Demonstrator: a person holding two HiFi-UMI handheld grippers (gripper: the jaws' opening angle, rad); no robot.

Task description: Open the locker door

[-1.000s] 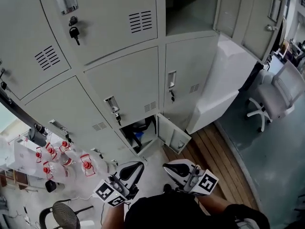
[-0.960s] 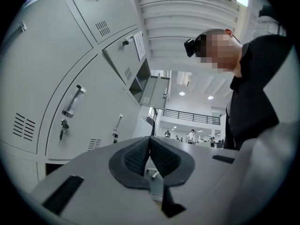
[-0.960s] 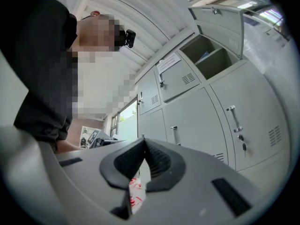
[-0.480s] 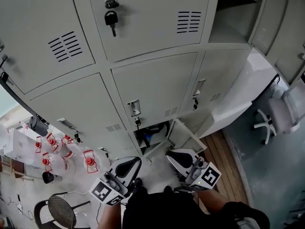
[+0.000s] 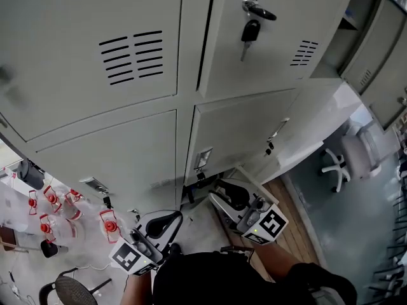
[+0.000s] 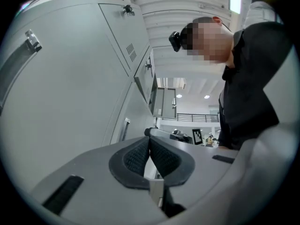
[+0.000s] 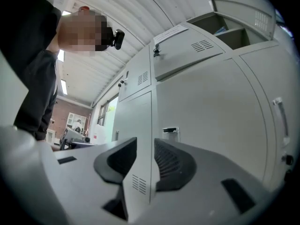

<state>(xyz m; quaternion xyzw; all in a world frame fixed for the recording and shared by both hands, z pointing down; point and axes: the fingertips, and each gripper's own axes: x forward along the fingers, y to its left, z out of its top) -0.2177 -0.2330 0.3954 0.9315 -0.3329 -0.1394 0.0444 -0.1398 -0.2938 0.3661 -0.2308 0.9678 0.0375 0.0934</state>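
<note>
Nearest, the left claw (image 5: pixel 170 219) is sitting low at bottom centre-left with its jaws pressing together on nothing, just idling. The right claw (image 5: pixel 218 196) is hanging beside it at lower centre. Its jaws are standing spread, having just been opening, and nothing is lying between them; only grey locker face is showing through the gap. It is pointing at the locker door (image 5: pixel 245 126), the closed one at frame centre, near but still apart. Judging this as the approach step: the right claw is needing to stay spread, line up square on the latch (image 5: pixel 203 159) at that door's lower left edge, then pinch it and pull outward along the door's swing. A skewed grab is probably slipping off the smooth metal. The door is looking like plain flat grey painted steel, with the latch showing as a small plate and something dark hanging under it, too small to tell. Farther off, at upper right of the frame, another door is carrying a handle (image 5: pixel 257 8) with a key (image 5: pixel 248 32) dangling; whether that one is meant, cannot tell. An office chair (image 5: pixel 340 161) is standing at far right.
</note>
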